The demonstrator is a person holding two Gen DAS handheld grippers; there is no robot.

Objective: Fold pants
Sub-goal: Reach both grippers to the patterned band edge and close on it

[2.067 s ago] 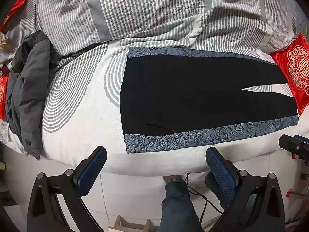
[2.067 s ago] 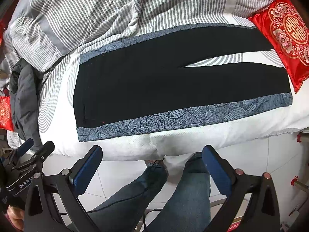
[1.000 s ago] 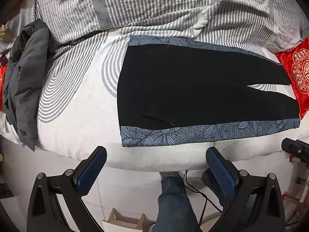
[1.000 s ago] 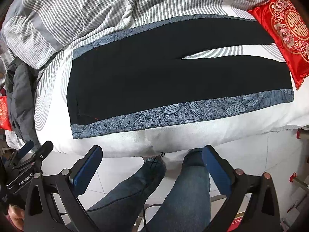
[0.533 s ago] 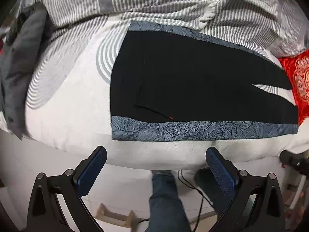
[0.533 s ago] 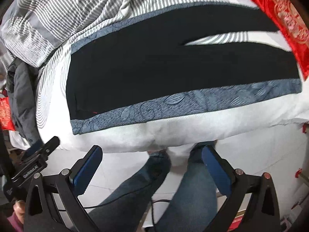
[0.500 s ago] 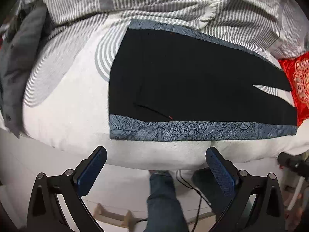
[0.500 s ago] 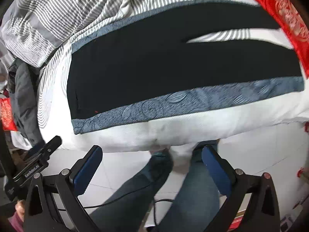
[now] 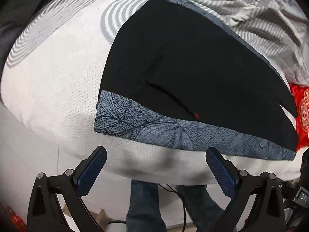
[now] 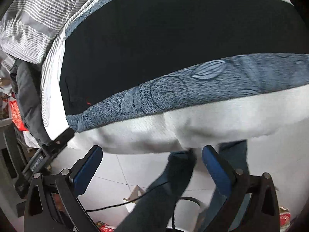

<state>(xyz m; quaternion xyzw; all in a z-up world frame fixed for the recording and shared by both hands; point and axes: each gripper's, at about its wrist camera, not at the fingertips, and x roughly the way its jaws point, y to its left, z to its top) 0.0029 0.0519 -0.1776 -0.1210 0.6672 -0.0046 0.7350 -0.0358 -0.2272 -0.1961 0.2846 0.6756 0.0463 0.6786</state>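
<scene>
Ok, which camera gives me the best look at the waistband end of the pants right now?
The left wrist view. There the waist edge of the pants runs unobstructed from the far corner to the near patterned corner, fairly central. The right wrist view pushes that same end far left, and the left gripper overlaps the near corner.

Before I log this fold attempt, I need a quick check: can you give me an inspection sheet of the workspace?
Surface: bed, white cover with grey stripes.
Job's things: black pants spread flat, unfolded, blue leaf-print band along near edge.
Clutter: striped duvet, grey garment, red cushion.
Grippers: left gripper and right gripper open, empty, short of the pants.
Cables: black cable on floor.
Surroundings: white tiled floor, person's jeans.
</scene>
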